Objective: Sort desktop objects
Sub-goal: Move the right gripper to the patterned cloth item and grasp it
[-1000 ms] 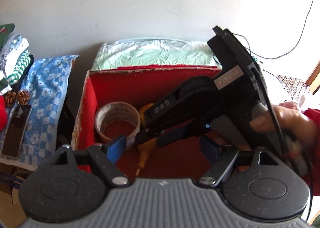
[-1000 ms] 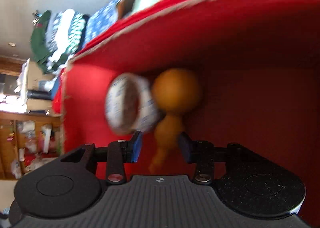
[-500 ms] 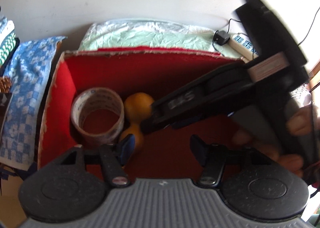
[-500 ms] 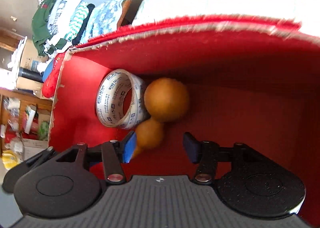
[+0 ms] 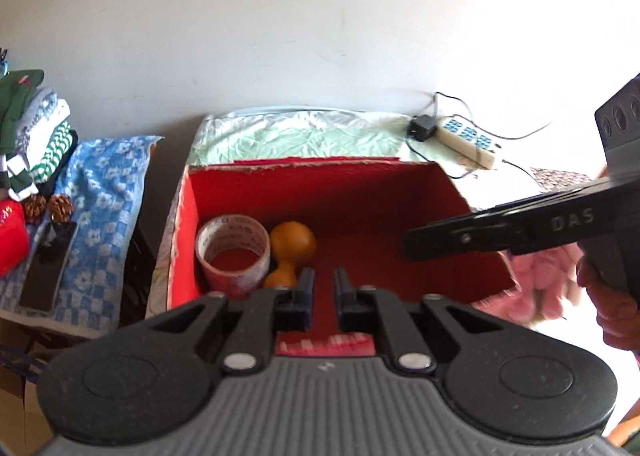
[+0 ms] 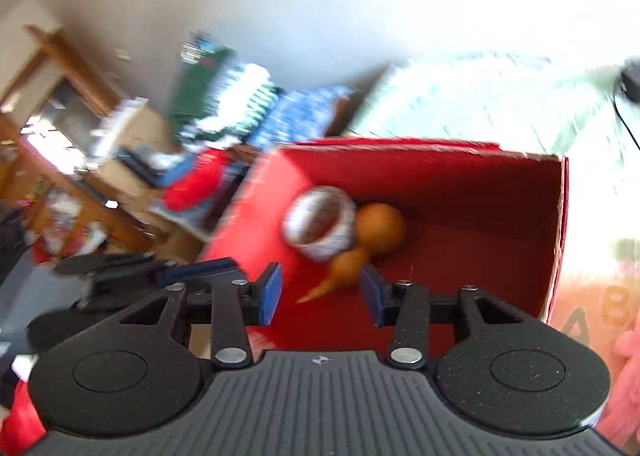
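We take the open red cardboard box as our landmark. Inside it, against its left wall, stands a roll of clear printed packing tape, hole upward. Touching the roll's right side lies an orange gourd-shaped object, its large bulb toward the box's rear and its small bulb and tapering stem toward the front.

Our left tool hangs above the box's front edge with its blue-padded fingers nearly together, a narrow gap between them and nothing in it. Our right tool is spread wide and empty above the box's front left corner; in the left wrist view its body reaches in over the box's right wall, held in a hand.

Left of the box, a blue-and-white checked cloth carries a dark phone, two pine cones and folded clothes. Behind the box's right corner lies a white power strip. The right wrist view is blurred.
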`<state>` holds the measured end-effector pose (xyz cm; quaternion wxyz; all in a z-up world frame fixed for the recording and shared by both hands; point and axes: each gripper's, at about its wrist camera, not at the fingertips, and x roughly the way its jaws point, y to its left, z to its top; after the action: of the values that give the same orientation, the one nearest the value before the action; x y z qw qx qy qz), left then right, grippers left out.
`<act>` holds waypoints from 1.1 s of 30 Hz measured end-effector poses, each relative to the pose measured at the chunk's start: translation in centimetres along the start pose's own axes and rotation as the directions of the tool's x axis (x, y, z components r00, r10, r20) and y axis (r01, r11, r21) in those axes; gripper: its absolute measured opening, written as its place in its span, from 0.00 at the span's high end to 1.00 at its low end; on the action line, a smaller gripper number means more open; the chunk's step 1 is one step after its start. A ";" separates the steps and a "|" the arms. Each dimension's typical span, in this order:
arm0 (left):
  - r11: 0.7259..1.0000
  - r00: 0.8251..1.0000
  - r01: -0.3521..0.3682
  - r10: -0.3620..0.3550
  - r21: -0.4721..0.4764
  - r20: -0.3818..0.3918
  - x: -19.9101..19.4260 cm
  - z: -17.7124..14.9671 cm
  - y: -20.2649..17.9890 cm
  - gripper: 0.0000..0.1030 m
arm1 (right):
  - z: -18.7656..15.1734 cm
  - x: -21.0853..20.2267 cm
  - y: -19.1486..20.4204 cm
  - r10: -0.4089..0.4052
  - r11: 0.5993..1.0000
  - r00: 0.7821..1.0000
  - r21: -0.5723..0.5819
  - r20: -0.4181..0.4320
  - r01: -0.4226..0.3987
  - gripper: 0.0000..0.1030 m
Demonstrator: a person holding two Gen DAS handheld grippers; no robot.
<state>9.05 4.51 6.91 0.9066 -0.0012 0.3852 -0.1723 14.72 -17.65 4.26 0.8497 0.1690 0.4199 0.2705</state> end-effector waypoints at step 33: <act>0.933 0.881 0.361 -0.337 0.012 -0.333 4.6 -15.2 3.0 0.93 | -9.7 14.9 12.8 -0.538 0.842 0.792 -0.157 -0.287 0.516 0.69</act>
<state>2.30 7.88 -7.38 0.7840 -0.0089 0.5164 -0.3444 10.29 2.05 -4.17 0.8171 -0.0307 0.5724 0.0614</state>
